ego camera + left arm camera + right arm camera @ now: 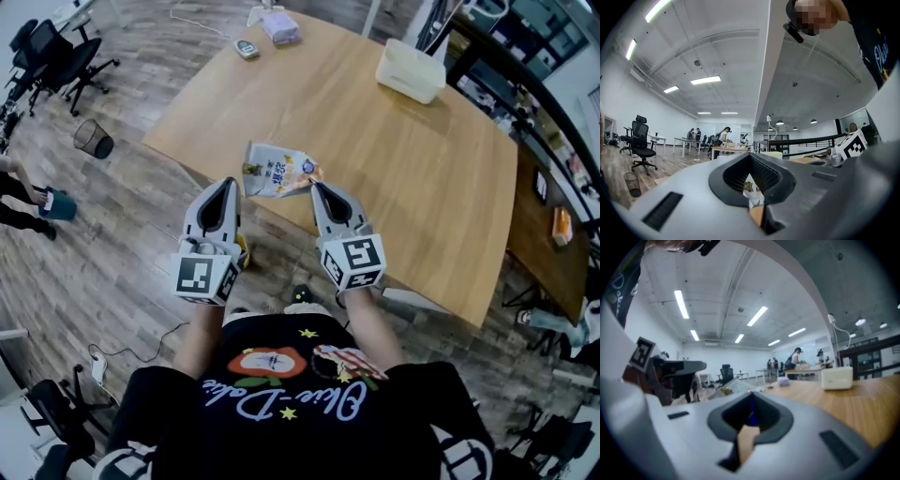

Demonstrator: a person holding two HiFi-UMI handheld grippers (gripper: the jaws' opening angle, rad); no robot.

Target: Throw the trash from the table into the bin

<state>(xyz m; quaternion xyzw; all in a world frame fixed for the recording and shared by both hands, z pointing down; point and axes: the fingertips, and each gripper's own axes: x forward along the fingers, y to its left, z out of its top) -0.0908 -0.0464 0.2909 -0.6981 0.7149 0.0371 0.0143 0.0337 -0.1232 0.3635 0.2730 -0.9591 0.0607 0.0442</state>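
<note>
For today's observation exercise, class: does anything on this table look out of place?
Yes: a crumpled snack packet at the table's near edge, held between the left claw and right claw, looks like litter.

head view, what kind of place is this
Most likely an open-plan office or shared workspace: a big wooden table, swivel office chairs on a wood floor, and in the left gripper view more desks with people working under ceiling strip lights.

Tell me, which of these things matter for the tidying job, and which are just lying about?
Part of the job: snack packet, mesh waste bin.
Just lying about: white box, small grey gadget, plastic-wrapped pack, office chair.
</note>
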